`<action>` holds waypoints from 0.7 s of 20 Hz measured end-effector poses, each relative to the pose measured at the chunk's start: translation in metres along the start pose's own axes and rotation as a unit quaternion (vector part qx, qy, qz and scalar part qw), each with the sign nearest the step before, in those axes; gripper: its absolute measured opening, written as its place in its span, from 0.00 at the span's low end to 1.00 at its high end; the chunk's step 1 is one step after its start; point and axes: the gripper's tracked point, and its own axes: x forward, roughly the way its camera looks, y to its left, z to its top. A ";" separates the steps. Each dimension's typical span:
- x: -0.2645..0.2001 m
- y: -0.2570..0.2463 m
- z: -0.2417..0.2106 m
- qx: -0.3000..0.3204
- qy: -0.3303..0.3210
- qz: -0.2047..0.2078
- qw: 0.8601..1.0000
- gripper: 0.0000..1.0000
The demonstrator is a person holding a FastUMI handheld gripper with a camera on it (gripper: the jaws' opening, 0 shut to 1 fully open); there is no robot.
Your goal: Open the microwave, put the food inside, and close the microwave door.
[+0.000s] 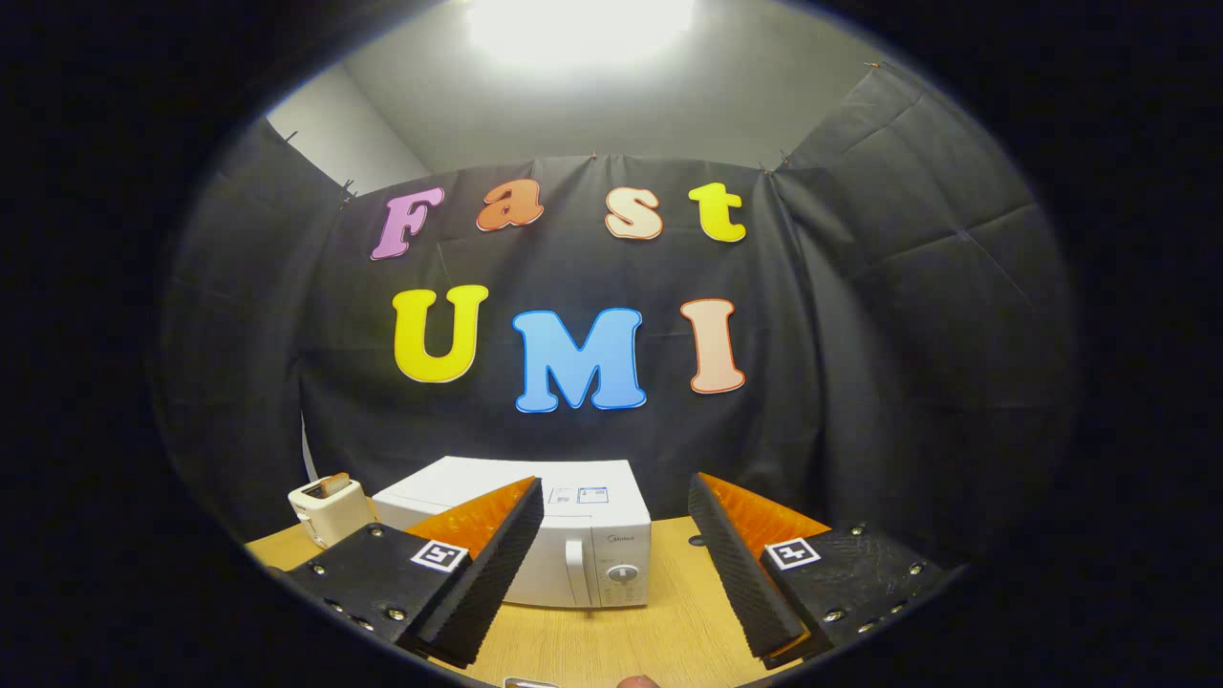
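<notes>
Hovering gripper, fingers spread, empty | 1 microwave, door closed | 1 toaster | 1 table

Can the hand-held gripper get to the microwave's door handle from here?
Probably yes. The hand-held gripper is open and holds nothing, and the microwave stands just ahead on the table, door shut, its handle showing between the fingers with nothing in front.

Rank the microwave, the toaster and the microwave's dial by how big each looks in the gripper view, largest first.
1. Microwave, door closed, beyond the open gripper, part hidden by one finger.
2. Toaster, beside the microwave. It may stand a little farther back, but the gap in apparent size is plain.
3. Dial on the microwave's front.
</notes>
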 end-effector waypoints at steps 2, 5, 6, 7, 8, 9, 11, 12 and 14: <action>0.000 0.003 0.001 0.001 -0.002 0.007 1.000 0.98; 0.004 0.006 0.000 -0.007 -0.003 0.015 1.000 0.97; 0.006 0.008 -0.001 -0.009 -0.003 0.017 1.000 0.97; 0.008 0.010 -0.001 -0.008 -0.003 0.021 1.000 0.97; 0.010 0.012 -0.003 -0.009 -0.003 0.024 1.000 0.98; 0.014 0.014 -0.004 -0.009 -0.004 0.027 1.000 0.98; 0.023 0.018 -0.007 -0.012 -0.003 0.035 0.999 0.98; 0.028 0.019 -0.010 -0.015 -0.004 0.038 0.999 0.98; 0.039 0.020 -0.015 -0.020 -0.003 0.044 0.999 0.98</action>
